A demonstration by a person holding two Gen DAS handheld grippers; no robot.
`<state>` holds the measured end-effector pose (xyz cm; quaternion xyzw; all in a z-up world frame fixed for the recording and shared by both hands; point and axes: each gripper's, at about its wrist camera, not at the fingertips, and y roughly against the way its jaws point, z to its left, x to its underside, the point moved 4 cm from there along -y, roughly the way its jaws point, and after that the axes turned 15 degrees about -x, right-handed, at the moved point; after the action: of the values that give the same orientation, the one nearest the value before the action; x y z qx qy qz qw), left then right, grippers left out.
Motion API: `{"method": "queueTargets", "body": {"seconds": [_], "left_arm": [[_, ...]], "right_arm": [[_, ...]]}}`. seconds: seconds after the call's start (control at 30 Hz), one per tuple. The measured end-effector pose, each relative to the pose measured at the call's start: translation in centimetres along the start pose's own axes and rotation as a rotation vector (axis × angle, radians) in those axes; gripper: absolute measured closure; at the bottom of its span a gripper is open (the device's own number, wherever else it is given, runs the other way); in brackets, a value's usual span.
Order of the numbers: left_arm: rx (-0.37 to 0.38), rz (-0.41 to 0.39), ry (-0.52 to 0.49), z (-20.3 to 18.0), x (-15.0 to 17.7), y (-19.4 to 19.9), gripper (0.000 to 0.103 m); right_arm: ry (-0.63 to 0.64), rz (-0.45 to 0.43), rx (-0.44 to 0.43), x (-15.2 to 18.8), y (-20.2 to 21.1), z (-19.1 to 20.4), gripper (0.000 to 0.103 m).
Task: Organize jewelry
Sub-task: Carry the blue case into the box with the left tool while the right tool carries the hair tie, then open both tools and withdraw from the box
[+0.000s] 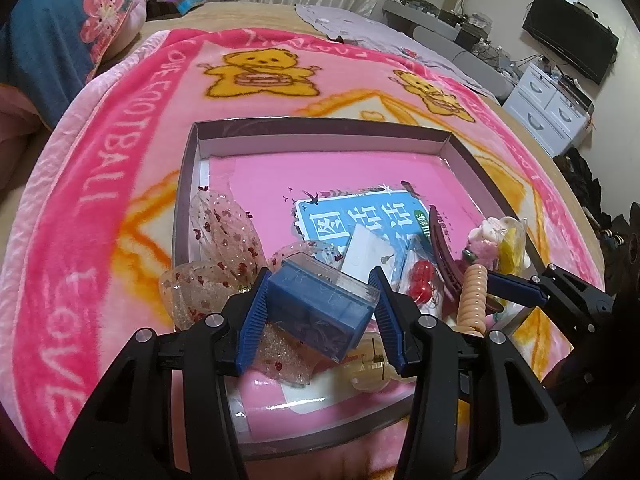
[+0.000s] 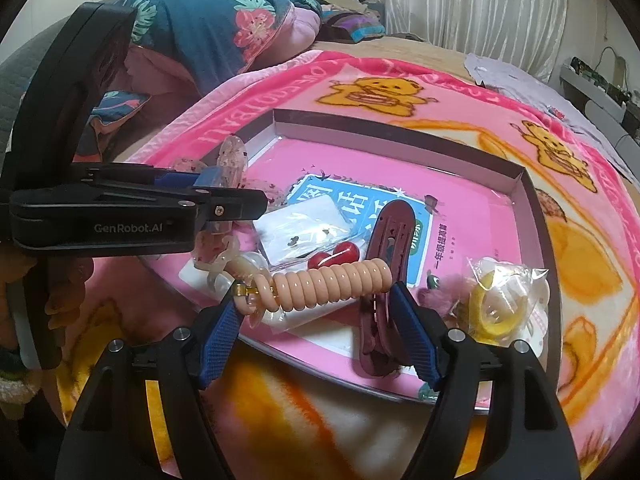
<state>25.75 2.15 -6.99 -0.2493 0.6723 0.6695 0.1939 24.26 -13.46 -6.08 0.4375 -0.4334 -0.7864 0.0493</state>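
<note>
A shallow grey tray (image 1: pixel 192 184) with a pink book in it lies on the bed. My left gripper (image 1: pixel 322 310) is shut on a clear-lidded blue plastic box (image 1: pixel 320 304) and holds it tilted above the tray's near left part. My right gripper (image 2: pixel 316 318) is shut on a peach spiral hair tie (image 2: pixel 328 282), held crosswise between the fingers above the tray (image 2: pixel 532 216). The hair tie also shows in the left wrist view (image 1: pixel 472 300). A maroon hair clip (image 2: pixel 384 272) lies under it. The left gripper shows side-on in the right wrist view (image 2: pixel 224 204).
In the tray lie a sequined glittery bow (image 1: pixel 224 236), red bead earrings in a clear bag (image 2: pixel 332 258), a white card (image 2: pixel 304 216), a pink fluffy piece (image 1: pixel 486 244) and a bagged yellow ring (image 2: pixel 500 304). A pink bear blanket (image 1: pixel 120 184) covers the bed.
</note>
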Motion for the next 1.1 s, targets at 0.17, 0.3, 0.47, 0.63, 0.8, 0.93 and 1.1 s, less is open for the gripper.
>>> {"method": "queueTargets", "body": {"seconds": [0.17, 0.3, 0.47, 0.63, 0.8, 0.93, 1.1], "left_arm": [[0.0, 0.008, -0.003, 0.0, 0.2, 0.1, 0.062], [0.006, 0.011, 0.006, -0.1, 0.2, 0.4, 0.058], [0.005, 0.001, 0.013, -0.1, 0.1, 1.1, 0.051], [0.006, -0.01, 0.023, 0.2, -0.3, 1.8, 0.041], [0.009, -0.023, 0.031, 0.3, -0.7, 2.8, 0.029], [0.011, -0.031, 0.043, 0.4, -0.9, 3.6, 0.022], [0.006, -0.043, 0.048, 0.6, -1.0, 4.4, 0.011]], "right_arm": [[-0.022, -0.007, -0.008, 0.2, 0.3, -0.1, 0.027], [-0.03, -0.016, -0.015, 0.4, 0.7, -0.1, 0.022], [-0.034, -0.027, -0.018, 0.4, 1.1, 0.1, 0.017], [-0.037, -0.038, -0.016, 0.4, 1.6, 0.2, 0.015], [-0.041, -0.058, -0.013, 0.2, 2.4, 0.4, 0.01], [-0.039, -0.07, -0.009, 0.1, 3.0, 0.6, 0.009], [-0.029, -0.08, -0.001, 0.0, 3.6, 1.0, 0.007]]}}
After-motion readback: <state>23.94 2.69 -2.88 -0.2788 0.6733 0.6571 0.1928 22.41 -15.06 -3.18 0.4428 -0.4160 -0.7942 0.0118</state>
